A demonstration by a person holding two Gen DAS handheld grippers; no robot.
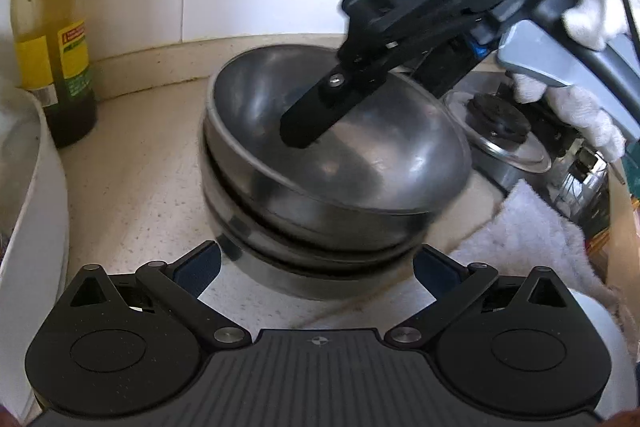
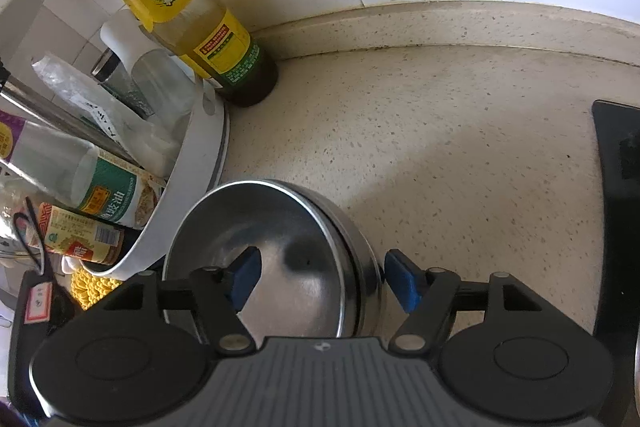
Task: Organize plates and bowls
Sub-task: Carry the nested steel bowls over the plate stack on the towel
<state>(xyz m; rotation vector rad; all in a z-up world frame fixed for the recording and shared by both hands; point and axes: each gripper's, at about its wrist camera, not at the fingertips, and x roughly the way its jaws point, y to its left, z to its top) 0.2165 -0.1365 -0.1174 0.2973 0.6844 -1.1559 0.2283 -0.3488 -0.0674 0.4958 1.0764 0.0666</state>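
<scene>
A stack of steel bowls (image 1: 256, 263) stands on the speckled counter (image 1: 140, 179), and its top bowl (image 1: 360, 163) lies tilted in the one below. My left gripper (image 1: 318, 267) is open just short of the stack's near side, with its blue pads spread wide and nothing between them. My right gripper (image 2: 324, 281) reaches in from the upper right in the left wrist view. It straddles the top bowl's (image 2: 280, 227) wall, with one finger (image 1: 316, 111) inside the bowl and the other pad (image 2: 404, 283) outside. Neither pad presses on the wall.
A yellow-labelled oil bottle (image 1: 52, 27) stands in the tiled corner beside a white tub (image 2: 192, 167) full of bottles. A glass-lidded pot (image 1: 500, 131) and a white towel (image 1: 532, 227) lie right of the stack. A black hob edge (image 2: 616, 187) borders the counter. A gloved hand (image 1: 580, 107) holds the right gripper.
</scene>
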